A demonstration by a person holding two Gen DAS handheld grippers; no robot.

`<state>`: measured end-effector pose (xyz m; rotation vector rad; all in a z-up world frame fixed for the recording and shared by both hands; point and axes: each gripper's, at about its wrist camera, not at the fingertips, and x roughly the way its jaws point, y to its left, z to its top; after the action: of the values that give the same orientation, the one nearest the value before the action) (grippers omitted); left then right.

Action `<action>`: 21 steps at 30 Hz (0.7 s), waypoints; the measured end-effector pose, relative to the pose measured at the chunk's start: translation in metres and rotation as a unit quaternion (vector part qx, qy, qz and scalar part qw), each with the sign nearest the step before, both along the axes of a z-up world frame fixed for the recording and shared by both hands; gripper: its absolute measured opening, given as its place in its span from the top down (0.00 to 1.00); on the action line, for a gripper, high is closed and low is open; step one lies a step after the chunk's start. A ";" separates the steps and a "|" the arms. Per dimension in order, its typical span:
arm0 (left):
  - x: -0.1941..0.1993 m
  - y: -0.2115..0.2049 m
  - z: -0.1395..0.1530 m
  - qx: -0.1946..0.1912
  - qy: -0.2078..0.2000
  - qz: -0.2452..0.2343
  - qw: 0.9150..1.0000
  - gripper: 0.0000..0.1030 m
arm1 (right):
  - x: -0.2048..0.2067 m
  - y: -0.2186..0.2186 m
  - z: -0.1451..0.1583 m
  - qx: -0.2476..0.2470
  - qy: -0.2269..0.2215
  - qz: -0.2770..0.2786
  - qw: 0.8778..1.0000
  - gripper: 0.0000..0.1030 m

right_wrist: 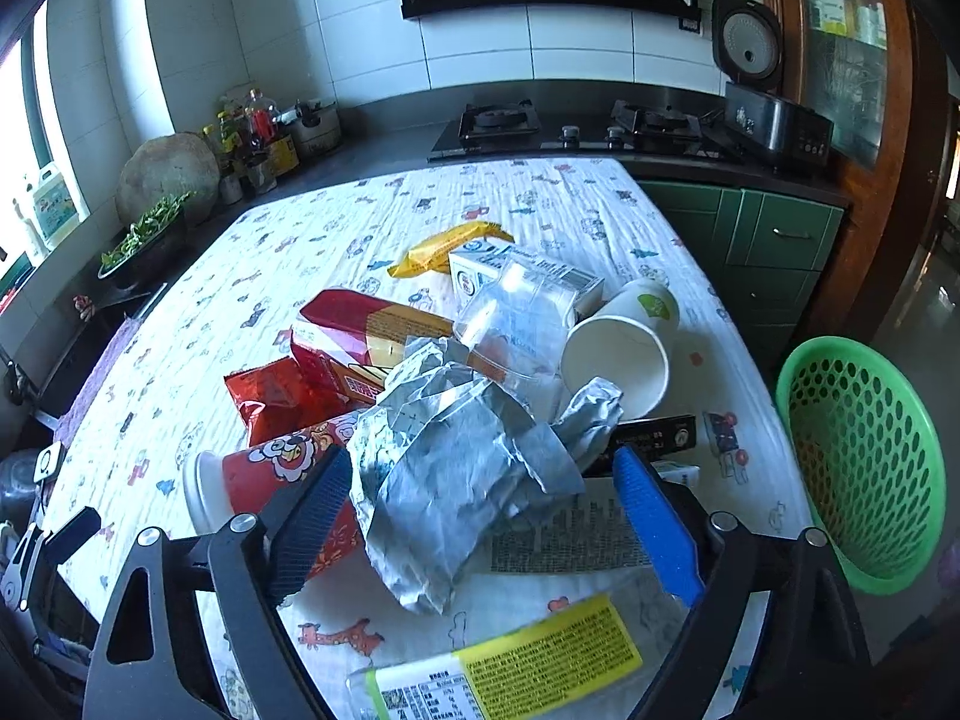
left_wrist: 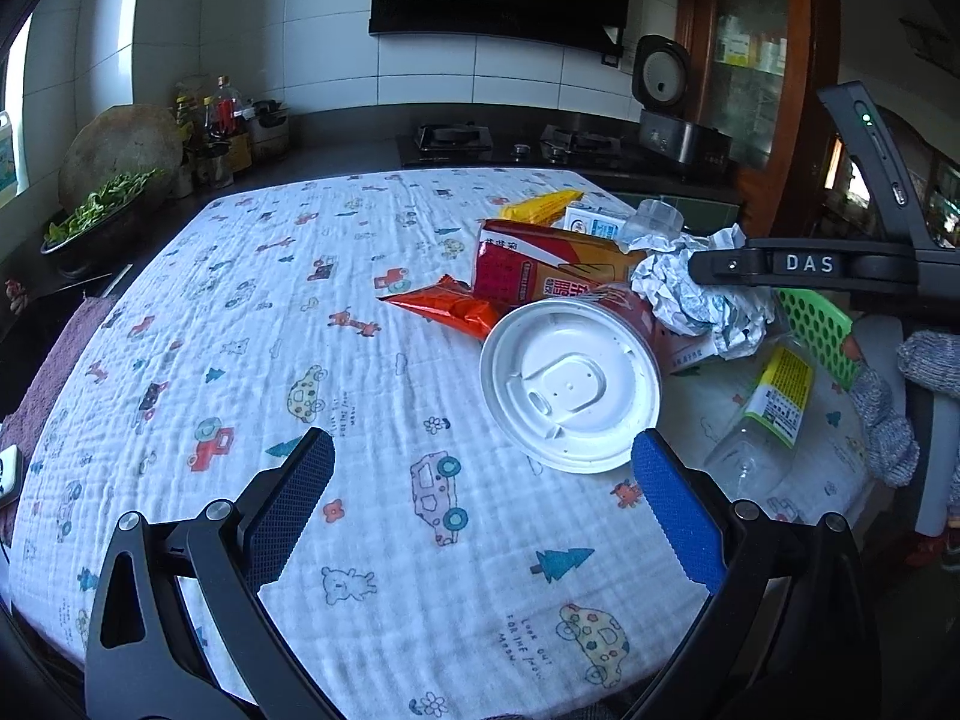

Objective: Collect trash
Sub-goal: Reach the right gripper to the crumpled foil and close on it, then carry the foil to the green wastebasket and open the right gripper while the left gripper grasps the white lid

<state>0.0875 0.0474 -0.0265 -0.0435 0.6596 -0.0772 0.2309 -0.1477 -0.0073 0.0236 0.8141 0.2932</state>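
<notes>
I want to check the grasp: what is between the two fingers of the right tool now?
In the right wrist view, the crumpled silver paper lies between the open right tool fingers, on the pile; the pads do not press it.

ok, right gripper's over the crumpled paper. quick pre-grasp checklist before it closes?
1. Paper between the right gripper fingers: ok.
2. Fingers pressing on the paper: not ok, gaps show on both sides.
3. Grasp clear of neighbours: not ok, left finger sits against the red cup.
4. Basket open and upright off the table's right edge: ok.
5. Left gripper out of the way: ok, open, empty, near the cup's lid.
6. Paper free of the pile: cannot tell.
</notes>
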 end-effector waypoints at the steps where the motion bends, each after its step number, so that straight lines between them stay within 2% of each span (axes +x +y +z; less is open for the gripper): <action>1: 0.001 -0.001 0.000 -0.003 0.000 -0.003 1.000 0.05 | 0.001 0.001 -0.001 0.001 0.004 0.001 1.000 0.26; 6: 0.009 -0.009 0.001 -0.018 0.000 -0.019 1.000 0.06 | -0.001 0.001 -0.002 0.018 0.007 0.007 1.000 0.46; 9: 0.016 -0.014 0.000 -0.037 0.009 -0.031 0.999 0.16 | -0.007 0.000 0.001 0.029 0.001 0.007 1.000 0.53; 11: 0.020 -0.019 0.000 -0.046 0.011 -0.042 0.998 0.28 | -0.010 -0.001 0.004 0.041 -0.002 0.009 0.999 0.58; 17: 0.033 -0.032 -0.008 -0.071 0.028 -0.075 0.994 0.59 | -0.023 -0.006 0.017 0.059 -0.027 0.008 0.998 0.61; 21: 0.038 -0.034 -0.014 -0.094 0.036 -0.087 0.991 0.74 | -0.031 -0.011 0.023 0.062 -0.041 0.007 0.997 0.61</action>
<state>0.1257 0.0135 -0.0401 -0.1713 0.7264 -0.3073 0.2001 -0.1588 0.0162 0.1216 0.7150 0.3553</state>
